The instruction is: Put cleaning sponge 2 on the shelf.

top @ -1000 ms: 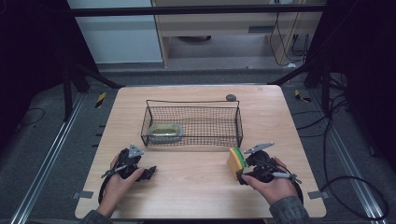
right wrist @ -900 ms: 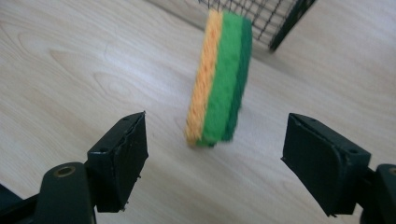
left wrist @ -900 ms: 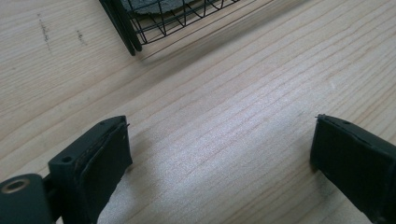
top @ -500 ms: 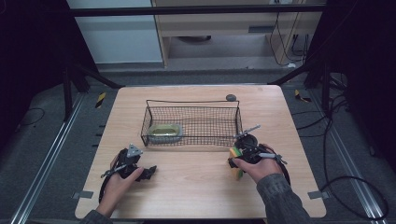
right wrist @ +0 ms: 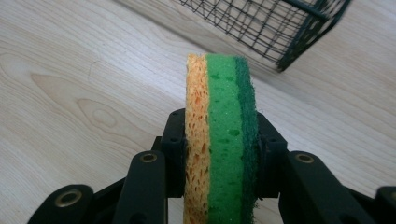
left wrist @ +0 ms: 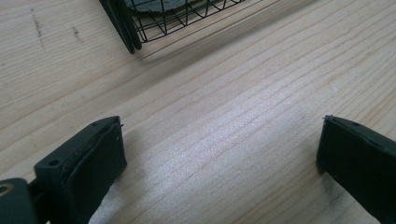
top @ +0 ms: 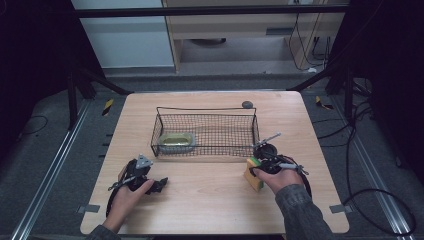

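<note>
A sponge (right wrist: 219,93) with yellow, green and dark green layers stands on edge between the jaws of my right gripper (right wrist: 219,140), which is shut on it. In the high view that sponge (top: 253,179) and the right gripper (top: 257,171) sit just off the front right corner of the black wire basket (top: 205,109). My left gripper (top: 159,184) rests on the table near the basket's front left corner. Its jaws stand wide apart over bare wood in the left gripper view (left wrist: 219,158), with nothing between them.
A yellow-green item (top: 176,141) lies inside the basket at its left end. A small dark round object (top: 247,104) sits on the table behind the basket. Basket corners show in both gripper views (left wrist: 140,23) (right wrist: 280,23). The wooden table (top: 210,200) has open room in front.
My right hand swung toward the basket's right corner with the sponge, then settled back slightly, turned more to the left. The left gripper has stayed put.
</note>
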A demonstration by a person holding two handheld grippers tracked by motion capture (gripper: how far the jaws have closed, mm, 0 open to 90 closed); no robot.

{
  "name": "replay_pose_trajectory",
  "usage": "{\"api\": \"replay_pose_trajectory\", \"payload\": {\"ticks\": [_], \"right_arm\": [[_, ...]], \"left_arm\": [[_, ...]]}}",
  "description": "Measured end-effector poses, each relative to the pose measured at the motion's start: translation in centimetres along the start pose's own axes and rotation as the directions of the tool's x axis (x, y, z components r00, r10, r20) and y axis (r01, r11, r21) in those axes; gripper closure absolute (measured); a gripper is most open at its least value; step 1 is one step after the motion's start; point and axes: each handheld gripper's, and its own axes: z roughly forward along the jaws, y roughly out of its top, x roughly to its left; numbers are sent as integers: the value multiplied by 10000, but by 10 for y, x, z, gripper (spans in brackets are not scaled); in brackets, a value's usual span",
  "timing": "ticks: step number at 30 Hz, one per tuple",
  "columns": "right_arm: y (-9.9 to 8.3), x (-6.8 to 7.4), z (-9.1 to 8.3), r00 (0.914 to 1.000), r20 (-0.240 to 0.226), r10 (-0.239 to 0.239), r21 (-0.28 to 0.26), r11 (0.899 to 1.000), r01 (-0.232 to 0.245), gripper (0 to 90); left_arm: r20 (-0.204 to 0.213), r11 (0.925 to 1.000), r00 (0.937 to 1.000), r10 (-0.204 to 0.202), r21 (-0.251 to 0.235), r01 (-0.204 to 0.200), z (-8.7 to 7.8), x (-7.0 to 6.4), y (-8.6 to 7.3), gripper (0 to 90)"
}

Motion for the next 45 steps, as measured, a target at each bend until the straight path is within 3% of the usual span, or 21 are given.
{"api": "replay_pose_trajectory", "payload": {"ticks": [9,21,45], "right_arm": [[-7,-32,-14,10000,58,20,-636,9980,-17,640],[2,-65,-24,9979,636,-142,-1006,9947,206,641],[54,-93,-47,9876,1523,-394,-1717,9829,657,642]], "left_arm": [[130,9996,9999,52,-282,-48,1,1,-3,0],[125,9991,9999,89,-411,-84,1,2,-4,0],[174,9991,9998,79,-412,-72,2,2,-4,0]]}}
